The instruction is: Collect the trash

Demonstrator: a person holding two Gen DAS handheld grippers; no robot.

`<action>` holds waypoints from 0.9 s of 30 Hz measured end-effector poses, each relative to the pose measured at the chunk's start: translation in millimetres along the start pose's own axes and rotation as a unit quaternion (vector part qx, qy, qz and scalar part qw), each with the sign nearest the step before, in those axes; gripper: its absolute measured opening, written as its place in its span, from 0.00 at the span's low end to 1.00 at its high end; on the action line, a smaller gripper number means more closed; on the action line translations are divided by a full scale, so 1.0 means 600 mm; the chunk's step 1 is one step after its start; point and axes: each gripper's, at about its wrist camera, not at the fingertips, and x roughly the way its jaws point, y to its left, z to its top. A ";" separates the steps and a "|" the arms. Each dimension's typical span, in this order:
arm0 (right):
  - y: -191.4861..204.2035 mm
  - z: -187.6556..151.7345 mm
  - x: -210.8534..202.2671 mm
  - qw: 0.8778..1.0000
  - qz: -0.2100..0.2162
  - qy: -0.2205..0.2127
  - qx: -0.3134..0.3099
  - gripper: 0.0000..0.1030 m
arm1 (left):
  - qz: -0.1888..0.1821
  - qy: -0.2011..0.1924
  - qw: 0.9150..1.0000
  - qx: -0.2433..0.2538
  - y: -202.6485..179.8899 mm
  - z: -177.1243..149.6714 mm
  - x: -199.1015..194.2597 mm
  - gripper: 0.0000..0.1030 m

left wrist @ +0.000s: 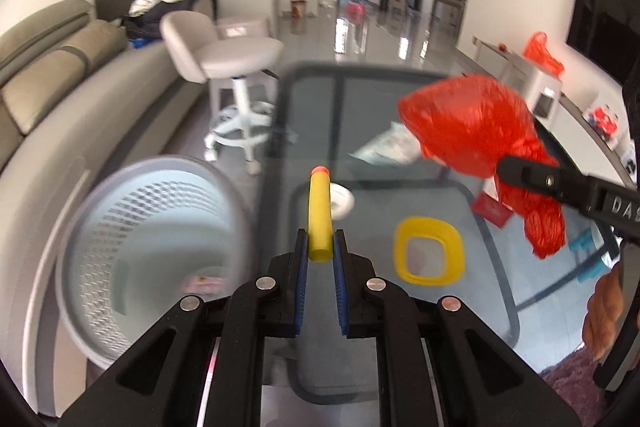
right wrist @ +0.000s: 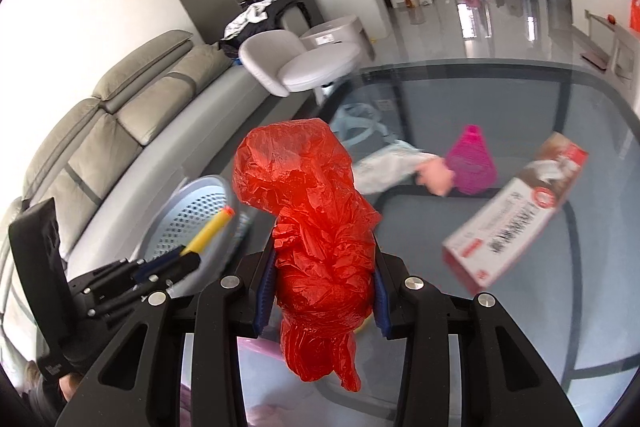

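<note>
My left gripper (left wrist: 320,247) is shut on a yellow foam dart with an orange tip (left wrist: 319,215), held above the glass table (left wrist: 360,99); the dart (right wrist: 208,233) and that gripper (right wrist: 188,259) also show at the left of the right wrist view. My right gripper (right wrist: 322,287) is shut on a crumpled red plastic bag (right wrist: 316,227), which hangs below the pads. That red bag (left wrist: 476,123) appears at the right of the left wrist view. A white mesh waste basket (left wrist: 152,251) stands on the floor left of the table, also seen as the basket (right wrist: 192,211).
On the glass lie a yellow square ring (left wrist: 430,251), a white round piece (left wrist: 342,201), a crumpled white wrapper (right wrist: 388,167), a pink mesh item (right wrist: 472,163) and a red-and-white box (right wrist: 516,219). A grey sofa (left wrist: 60,67) and white stool (left wrist: 236,55) stand to the left.
</note>
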 end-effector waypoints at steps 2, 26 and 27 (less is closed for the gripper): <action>0.025 0.007 0.008 1.000 0.007 -0.001 -0.010 0.37 | 0.020 -0.008 1.000 -0.003 0.030 0.004 -0.014 0.13; 0.282 0.027 0.251 0.985 0.056 0.094 -0.130 0.37 | 0.138 0.039 0.982 -0.122 0.297 -0.027 0.030 0.13; 0.286 0.025 0.257 0.985 0.056 0.098 -0.131 0.37 | 0.140 0.043 0.981 -0.127 0.302 -0.027 0.033 0.13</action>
